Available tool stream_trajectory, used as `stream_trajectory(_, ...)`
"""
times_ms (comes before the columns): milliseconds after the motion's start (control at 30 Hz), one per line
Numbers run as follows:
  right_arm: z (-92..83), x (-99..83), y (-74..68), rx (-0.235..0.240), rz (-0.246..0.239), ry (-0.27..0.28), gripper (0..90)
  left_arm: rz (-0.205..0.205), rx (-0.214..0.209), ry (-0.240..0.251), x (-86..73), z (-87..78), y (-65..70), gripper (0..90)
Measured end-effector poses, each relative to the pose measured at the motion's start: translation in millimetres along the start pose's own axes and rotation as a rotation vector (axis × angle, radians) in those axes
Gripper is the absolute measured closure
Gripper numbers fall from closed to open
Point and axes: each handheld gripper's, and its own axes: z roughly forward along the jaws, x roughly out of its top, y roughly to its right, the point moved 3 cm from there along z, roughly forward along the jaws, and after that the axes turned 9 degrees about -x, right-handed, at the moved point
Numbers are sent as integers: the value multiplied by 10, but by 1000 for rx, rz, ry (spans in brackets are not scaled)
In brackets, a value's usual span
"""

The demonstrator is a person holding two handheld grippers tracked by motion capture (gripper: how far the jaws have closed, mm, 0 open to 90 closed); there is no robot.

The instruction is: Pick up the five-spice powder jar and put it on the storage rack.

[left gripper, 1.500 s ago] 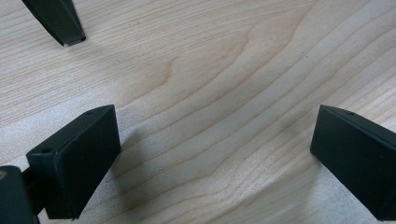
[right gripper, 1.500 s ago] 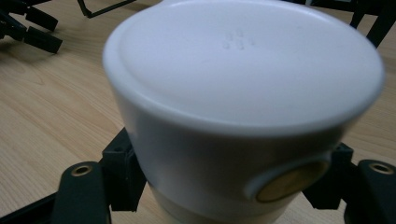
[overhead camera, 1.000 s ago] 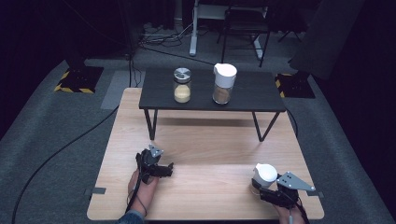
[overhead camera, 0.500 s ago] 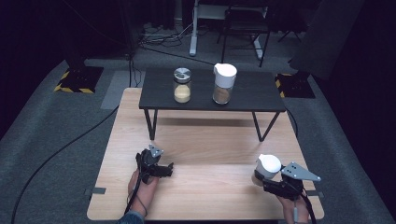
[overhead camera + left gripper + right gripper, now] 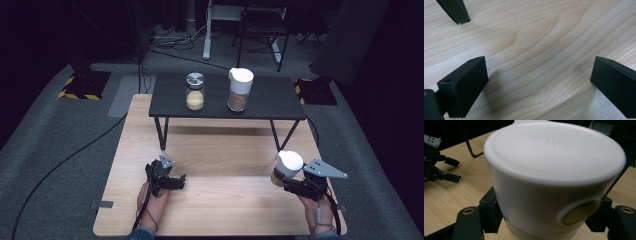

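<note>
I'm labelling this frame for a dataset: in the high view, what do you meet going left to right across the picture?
Left hand-held gripper on the wooden table → metal-lidded jar → white-lidded jar on the black side table → white-capped jar clamped in the right hand-held gripper.

This looks like a lab or test room, not a home. A light wood desk sits on grey carpet in a dark room. Black cables run over the floor. Yellow-and-black striped stand bases sit at both sides. A chair and a white post stand at the back.
</note>
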Motion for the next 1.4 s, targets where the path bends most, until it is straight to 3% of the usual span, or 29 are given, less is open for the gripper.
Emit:
stream_trajectory(400,70,380,69,5,22,17,299,0,0,0,0,0,0,12)
stream_trajectory(933,287,895,77,14,5,19,299,0,0,0,0,0,0,12)
stream_trajectory(1400,394,1305,156,-16,-5,37,299,1,0,-2,3,-1,-1,12)
